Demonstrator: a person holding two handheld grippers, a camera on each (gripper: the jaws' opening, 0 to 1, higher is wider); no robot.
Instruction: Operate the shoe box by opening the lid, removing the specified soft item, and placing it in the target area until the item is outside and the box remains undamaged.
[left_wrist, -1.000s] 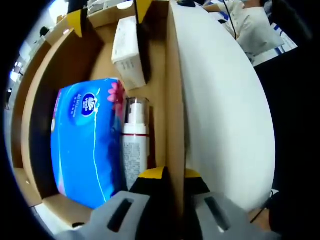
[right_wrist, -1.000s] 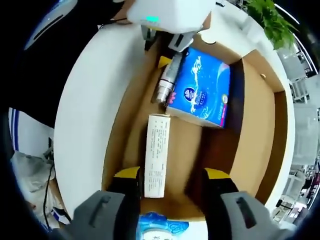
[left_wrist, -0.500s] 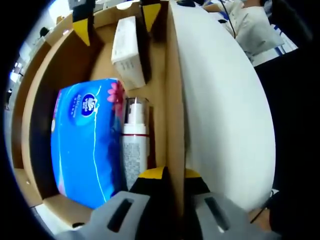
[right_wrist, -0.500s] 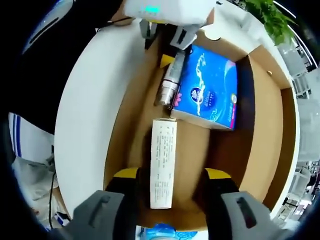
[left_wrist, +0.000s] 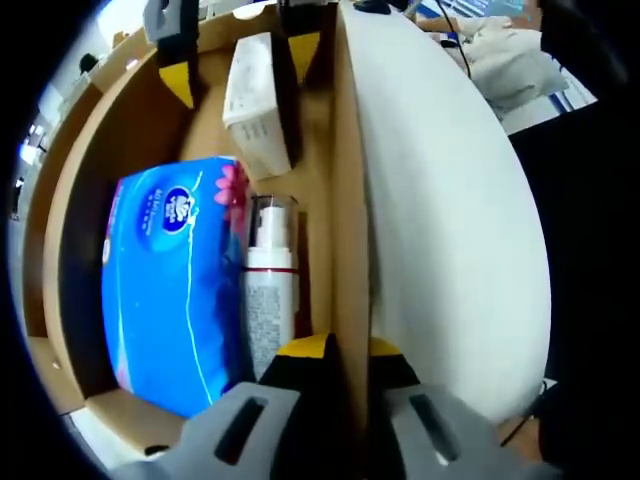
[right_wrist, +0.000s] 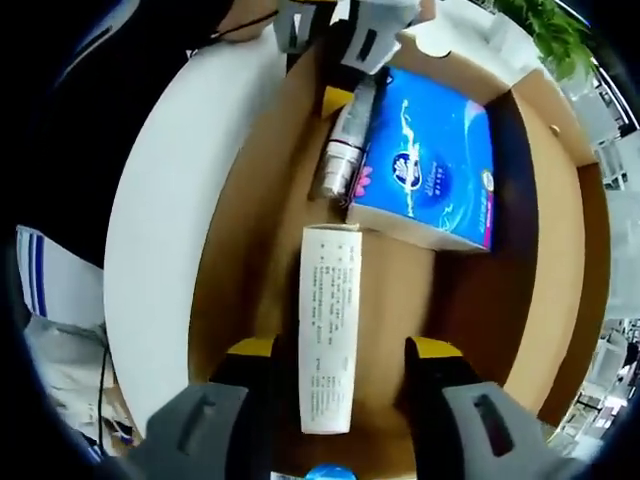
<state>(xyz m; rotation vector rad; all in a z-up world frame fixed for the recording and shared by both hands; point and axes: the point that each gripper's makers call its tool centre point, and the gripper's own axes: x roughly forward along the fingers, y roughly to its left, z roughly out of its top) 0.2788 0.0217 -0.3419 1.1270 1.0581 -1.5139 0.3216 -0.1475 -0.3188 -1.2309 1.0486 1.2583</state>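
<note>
The left gripper (left_wrist: 334, 352) has pale grey moulded jaws with slotted recesses, dark inner faces and yellow tips. The right gripper (right_wrist: 340, 352) is built the same: grey jaws with slots, black backing, and yellow pads (right_wrist: 250, 347) at the tips.

Open cardboard shoe box (left_wrist: 150, 120) on a white table (left_wrist: 450, 230), holding a blue tissue pack (left_wrist: 172, 280), a clear-capped spray bottle (left_wrist: 270, 290) lying just beside it against the side wall, and a small white carton (left_wrist: 255, 105) beyond them. Left gripper (left_wrist: 338, 352): yellow-tipped jaws closed on the box's side wall (left_wrist: 350, 200), one jaw inside and one outside. Right gripper (left_wrist: 238, 55): jaws spread, entering at the box's far end, one tip on each side of the white carton; crumpled white cloth (left_wrist: 505, 70) beyond the table edge
</note>
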